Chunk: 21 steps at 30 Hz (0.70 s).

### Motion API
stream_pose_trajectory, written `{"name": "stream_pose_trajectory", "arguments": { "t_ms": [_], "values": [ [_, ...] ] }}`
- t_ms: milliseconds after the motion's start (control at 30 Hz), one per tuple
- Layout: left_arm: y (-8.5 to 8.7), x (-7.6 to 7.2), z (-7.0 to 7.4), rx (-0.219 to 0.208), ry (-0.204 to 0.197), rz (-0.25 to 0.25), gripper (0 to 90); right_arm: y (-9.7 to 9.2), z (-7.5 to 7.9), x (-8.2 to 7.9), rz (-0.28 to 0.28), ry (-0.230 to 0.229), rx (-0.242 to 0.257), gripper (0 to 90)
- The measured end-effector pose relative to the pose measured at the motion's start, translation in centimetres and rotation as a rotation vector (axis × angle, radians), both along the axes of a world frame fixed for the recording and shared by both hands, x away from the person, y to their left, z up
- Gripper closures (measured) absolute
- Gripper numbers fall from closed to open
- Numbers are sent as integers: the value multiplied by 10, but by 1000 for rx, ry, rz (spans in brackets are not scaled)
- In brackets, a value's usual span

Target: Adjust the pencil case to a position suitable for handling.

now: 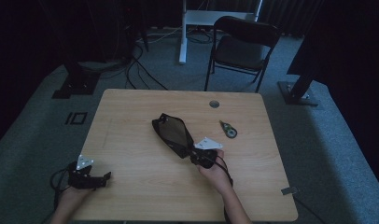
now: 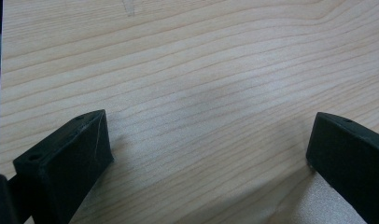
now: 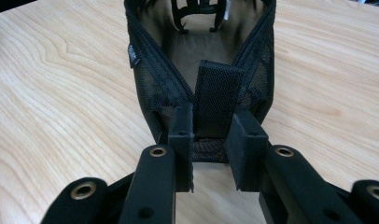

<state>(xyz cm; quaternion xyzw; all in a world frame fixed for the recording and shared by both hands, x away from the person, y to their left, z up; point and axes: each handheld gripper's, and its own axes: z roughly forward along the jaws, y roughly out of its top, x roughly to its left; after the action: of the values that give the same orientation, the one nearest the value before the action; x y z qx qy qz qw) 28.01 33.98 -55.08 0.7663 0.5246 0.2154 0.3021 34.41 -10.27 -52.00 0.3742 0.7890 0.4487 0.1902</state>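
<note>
A black mesh pouch [image 1: 172,134] lies in the middle of the wooden table [image 1: 131,116], its zip open. My right gripper [image 1: 197,154] is shut on the fabric tab at the pouch's near end [image 3: 214,95], and the pouch [image 3: 178,56] stretches away from the jaws. At the table's near left corner, my left gripper [image 1: 106,177] rests open with bare wood between its fingers [image 2: 75,149]. A small green and black tape dispenser [image 1: 228,129] sits to the right of the pouch.
A round grommet [image 1: 214,103] is set in the table near its far edge. A black folding chair [image 1: 241,46] stands beyond the table, with stands and cables on the floor. A small grey clip [image 1: 289,190] sits at the table's right near corner.
</note>
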Motion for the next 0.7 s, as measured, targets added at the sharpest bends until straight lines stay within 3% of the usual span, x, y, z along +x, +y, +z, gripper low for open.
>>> {"name": "stream_pose_trajectory", "arguments": {
  "t_ms": [300,700],
  "values": [
    [0,0,0,0,0,0,0,-34,-2,-14,-44,6,-19,727],
    [0,0,0,0,0,0,0,-59,-3,-33,-78,-8,-37,728]
  ]
}}
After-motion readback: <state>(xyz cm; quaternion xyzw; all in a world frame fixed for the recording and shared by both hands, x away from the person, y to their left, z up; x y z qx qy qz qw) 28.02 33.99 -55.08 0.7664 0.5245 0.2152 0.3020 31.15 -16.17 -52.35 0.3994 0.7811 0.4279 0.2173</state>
